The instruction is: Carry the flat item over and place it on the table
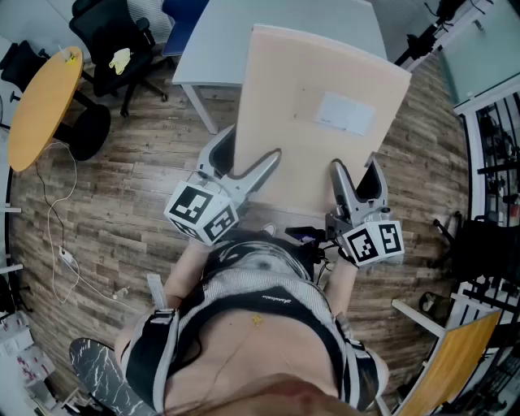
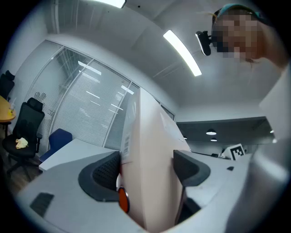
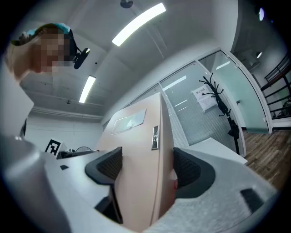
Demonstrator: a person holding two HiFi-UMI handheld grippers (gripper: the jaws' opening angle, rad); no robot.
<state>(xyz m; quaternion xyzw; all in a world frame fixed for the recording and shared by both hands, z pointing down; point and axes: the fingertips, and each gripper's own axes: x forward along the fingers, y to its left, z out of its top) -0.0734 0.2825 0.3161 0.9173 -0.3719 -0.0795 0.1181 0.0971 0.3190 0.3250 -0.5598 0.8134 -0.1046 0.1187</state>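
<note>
A flat beige cardboard box (image 1: pixel 325 122) with a white label (image 1: pixel 345 112) hangs in the air in front of the person, above the wooden floor. Its far edge overlaps the near end of the pale grey table (image 1: pixel 219 49). My left gripper (image 1: pixel 244 162) is shut on the box's near left edge, and the right gripper (image 1: pixel 356 179) is shut on its near right edge. In the left gripper view the box (image 2: pixel 150 164) stands edge-on between the two black pads of the gripper (image 2: pixel 145 170). The right gripper view shows the box (image 3: pixel 141 150) likewise filling the gap of that gripper (image 3: pixel 148 168).
A black office chair (image 1: pixel 114 49) and a round yellow table (image 1: pixel 45 97) stand at the left, a blue chair (image 1: pixel 183 20) behind the grey table. A cable (image 1: pixel 61 211) trails on the floor. A glass partition (image 1: pixel 487 49) and a yellow board (image 1: pixel 451 361) are on the right.
</note>
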